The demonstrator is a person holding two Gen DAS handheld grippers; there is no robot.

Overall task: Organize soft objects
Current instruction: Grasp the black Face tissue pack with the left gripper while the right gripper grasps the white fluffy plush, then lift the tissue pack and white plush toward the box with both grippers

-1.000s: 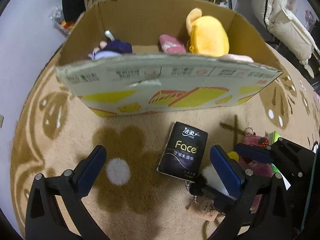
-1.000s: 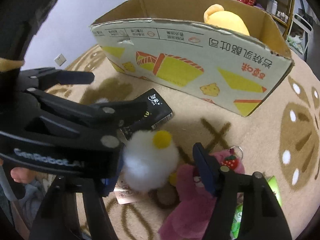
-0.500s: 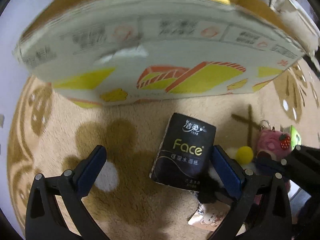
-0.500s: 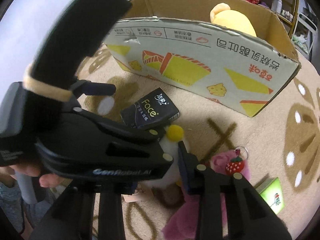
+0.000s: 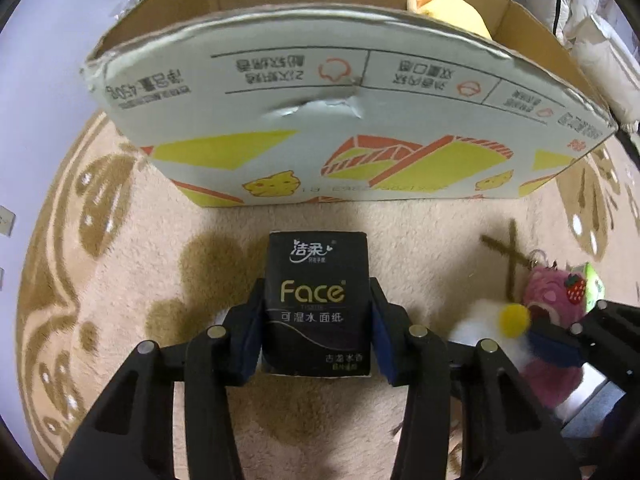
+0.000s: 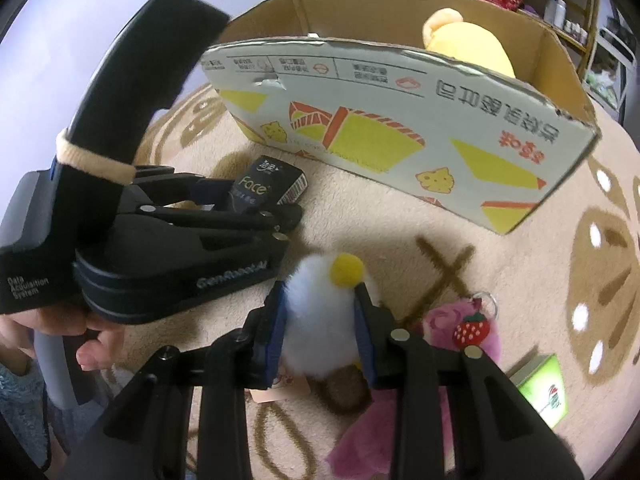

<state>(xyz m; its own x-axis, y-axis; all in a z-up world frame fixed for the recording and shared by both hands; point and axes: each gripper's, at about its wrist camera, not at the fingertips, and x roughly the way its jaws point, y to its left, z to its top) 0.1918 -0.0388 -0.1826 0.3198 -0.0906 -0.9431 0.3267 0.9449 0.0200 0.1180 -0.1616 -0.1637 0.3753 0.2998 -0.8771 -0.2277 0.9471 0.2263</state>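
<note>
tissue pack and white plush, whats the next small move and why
Probably lift both straight up. The left gripper is closing with the black Face tissue pack between its pads, and the right gripper is closing around the white plush. Both lie on the rug, below the cardboard box rim.

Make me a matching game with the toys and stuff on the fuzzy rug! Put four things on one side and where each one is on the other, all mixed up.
Things:
1. black tissue pack
2. white fluffy toy
3. yellow plush
4. pink plush

Places:
A. inside the cardboard box
B. between the left gripper pads
C. lying on the rug, no gripper on it
D. between the right gripper pads

Pairs: 1-B, 2-D, 3-A, 4-C
</note>
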